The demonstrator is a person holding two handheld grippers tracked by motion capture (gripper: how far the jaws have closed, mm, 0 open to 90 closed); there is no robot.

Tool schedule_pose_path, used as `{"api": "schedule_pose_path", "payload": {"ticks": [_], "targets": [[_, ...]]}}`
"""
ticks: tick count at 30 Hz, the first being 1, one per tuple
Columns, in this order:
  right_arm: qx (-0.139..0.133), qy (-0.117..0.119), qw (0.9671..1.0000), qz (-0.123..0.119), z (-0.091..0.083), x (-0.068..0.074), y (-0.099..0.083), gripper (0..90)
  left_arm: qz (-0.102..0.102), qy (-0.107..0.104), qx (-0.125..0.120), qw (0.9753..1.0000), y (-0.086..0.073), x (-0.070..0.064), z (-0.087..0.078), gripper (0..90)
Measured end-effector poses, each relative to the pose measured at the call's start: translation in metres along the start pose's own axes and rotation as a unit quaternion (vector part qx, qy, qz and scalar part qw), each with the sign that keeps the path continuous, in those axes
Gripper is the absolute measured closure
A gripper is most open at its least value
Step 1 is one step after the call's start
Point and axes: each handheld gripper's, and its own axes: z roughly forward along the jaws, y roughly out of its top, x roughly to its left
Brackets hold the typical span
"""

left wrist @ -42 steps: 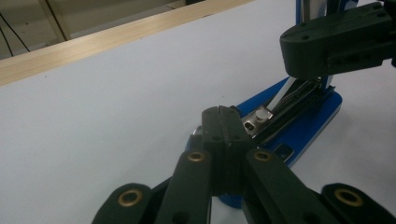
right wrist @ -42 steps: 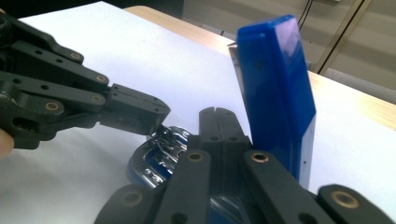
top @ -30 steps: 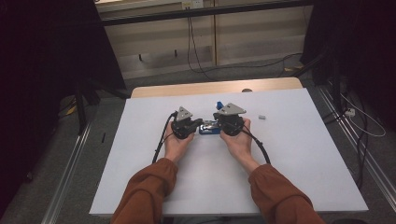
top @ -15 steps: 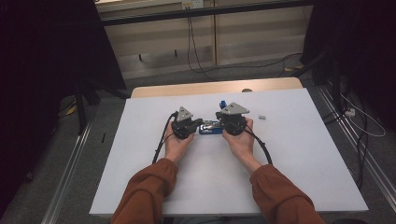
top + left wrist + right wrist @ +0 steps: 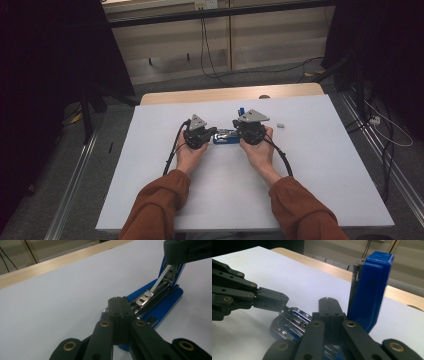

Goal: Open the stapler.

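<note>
The blue plastic stapler (image 5: 226, 136) lies mid-table (image 5: 320, 165) between both tools. Since a second ago its blue lid (image 5: 370, 292) has swung upright at 12 o'clock, baring the metal magazine (image 5: 160, 285) for loading. Left hand-held gripper (image 5: 119, 305) and right hand-held gripper (image 5: 329, 305) are pressed together.

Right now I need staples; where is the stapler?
High view: the blue stapler lies mid-table between the left tongs and right tongs, its lid hinged open.

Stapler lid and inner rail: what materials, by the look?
Stapler lid: likely moulded plastic, glossy blue, with soft highlights and rounded edges. Inner rail: probably plated steel, bright and mirror-like, with punched slots. Gripper fingers: matte black, likely plastic.
</note>
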Motion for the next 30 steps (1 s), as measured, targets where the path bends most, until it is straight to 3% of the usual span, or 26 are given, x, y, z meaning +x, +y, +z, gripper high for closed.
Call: {"api": "schedule_pose_path", "payload": {"ticks": [14, 20, 30], "targets": [[-0.003, -0.008, 0.9999, 0.006, -0.006, -0.009, -0.003, 90.0, 0.001, 0.0, 0.001, 1.0, 0.0, 0.0, 0.0, 90.0], [-0.003, -0.012, 0.9996, 0.025, -0.01, -0.02, -0.006, 90.0, 0.001, 0.0, 0.001, 1.0, 0.0, 0.0, 0.0, 90.0], [0.0, -0.013, 0.9997, 0.022, -0.015, -0.028, -0.014, 90.0, -0.001, -0.002, 0.0, 1.0, 0.0, 0.0, 0.0, 90.0]]}}
